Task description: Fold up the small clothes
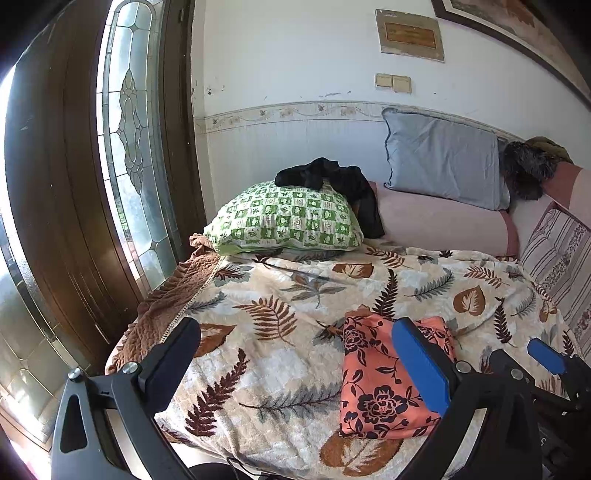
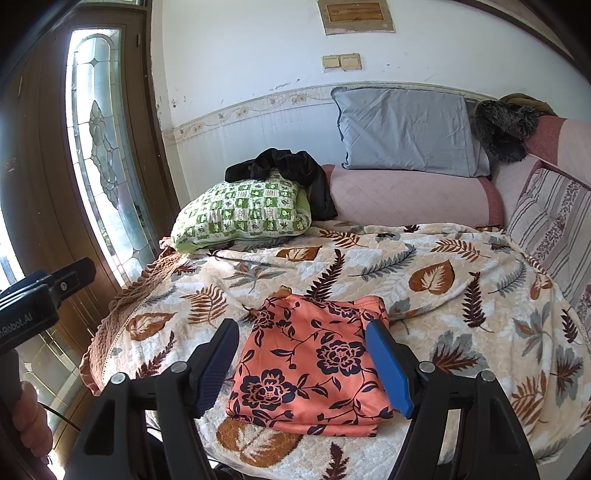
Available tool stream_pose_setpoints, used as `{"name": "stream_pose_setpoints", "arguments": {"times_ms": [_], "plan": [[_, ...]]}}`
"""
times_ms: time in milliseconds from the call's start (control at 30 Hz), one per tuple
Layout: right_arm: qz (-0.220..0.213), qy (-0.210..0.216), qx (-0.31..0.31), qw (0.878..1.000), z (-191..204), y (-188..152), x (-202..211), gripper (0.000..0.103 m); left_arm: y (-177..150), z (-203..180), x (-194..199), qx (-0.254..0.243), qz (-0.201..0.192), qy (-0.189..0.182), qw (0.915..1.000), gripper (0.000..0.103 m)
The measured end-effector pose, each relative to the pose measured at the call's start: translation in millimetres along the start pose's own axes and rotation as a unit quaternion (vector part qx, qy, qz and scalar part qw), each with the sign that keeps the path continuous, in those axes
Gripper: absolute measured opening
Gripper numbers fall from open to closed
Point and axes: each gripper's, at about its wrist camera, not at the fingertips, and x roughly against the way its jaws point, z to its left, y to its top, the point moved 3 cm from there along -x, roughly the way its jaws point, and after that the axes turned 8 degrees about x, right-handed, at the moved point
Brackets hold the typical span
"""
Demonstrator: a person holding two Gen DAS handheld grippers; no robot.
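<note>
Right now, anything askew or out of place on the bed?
The folded orange floral garment lies flat and tidy on the leaf-print blanket. The odd one: a black garment crumpled over the green checked pillow, unfolded. Both grippers, left and right, are open, holding nothing.

White lettering "nRobot.AI", cut off at the frame edge, on the left hand-held gripper point(image 2: 79, 273); wall plaque point(image 2: 356, 14) illegible.

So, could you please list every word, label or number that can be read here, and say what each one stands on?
"nRobot.AI": white print on the black body of the left tool, cut off at the picture's edge in the right wrist view.
Framed plaque on the wall: lettering too blurred to read.
Orange floral garment: pattern only, no text.
</note>
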Motion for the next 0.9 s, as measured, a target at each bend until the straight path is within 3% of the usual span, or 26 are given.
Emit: {"name": "stream_pose_setpoints", "arguments": {"times_ms": [900], "plan": [[-0.013, -0.009, 0.005, 1.000, 2.7, 1.8, 14.2, 0.075, 0.0, 4.3, 21.6, 0.009, -0.016, -0.021, 0.9996, 0.103]]}}
